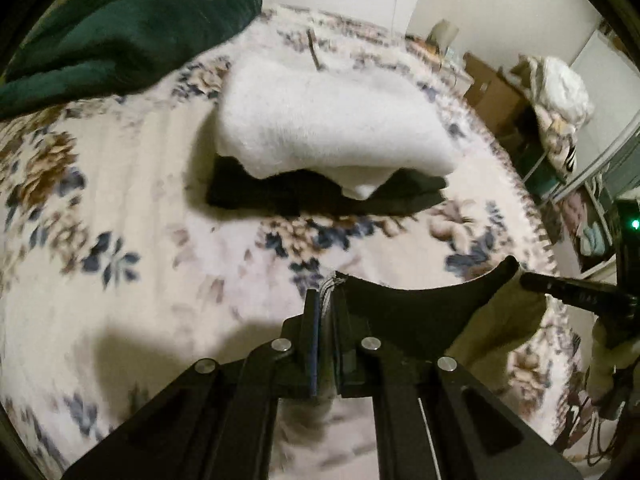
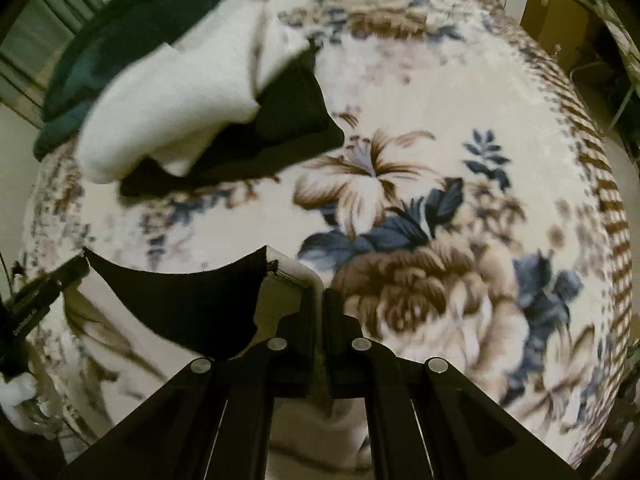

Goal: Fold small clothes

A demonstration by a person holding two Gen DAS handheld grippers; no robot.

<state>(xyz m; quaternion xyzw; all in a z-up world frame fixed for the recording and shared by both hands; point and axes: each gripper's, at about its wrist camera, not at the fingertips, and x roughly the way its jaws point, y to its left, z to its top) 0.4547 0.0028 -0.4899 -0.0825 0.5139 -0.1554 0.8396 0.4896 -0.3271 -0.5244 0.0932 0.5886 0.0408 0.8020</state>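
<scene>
- Dark green plush blanket [image 1: 120, 24], bunched up, lies at the far left corner of the bed, behind the folded pile.
- Cream fleece bedspread [image 1: 120, 208] with brown and blue flowers covers the bed and carries everything.
- White fluffy folded cloth [image 1: 320, 128] sits on top of a black folded garment [image 1: 280, 196] near the middle of the bed; the black one sticks out under its near edge. In the right wrist view the same pile shows at upper left, white cloth [image 2: 168, 112] over black garment [image 2: 280, 120].
- Left tool [image 1: 326, 312] has its two fingers pressed together on one corner of a small black piece of clothing [image 1: 408, 312], its striped hem showing between the pads.
- That small black piece hangs stretched in a curve between the two tools, lifted above the bedspread and near the front edge of the bed, well apart from the pile.
- Right tool [image 2: 318, 308] is clamped tight on the other corner of the small black piece [image 2: 188, 304], fingers meeting with no gap.
- Brown cardboard boxes [image 1: 492, 92] and a heap of pale bedding [image 1: 560, 92] stand beyond the right side of the bed.
</scene>
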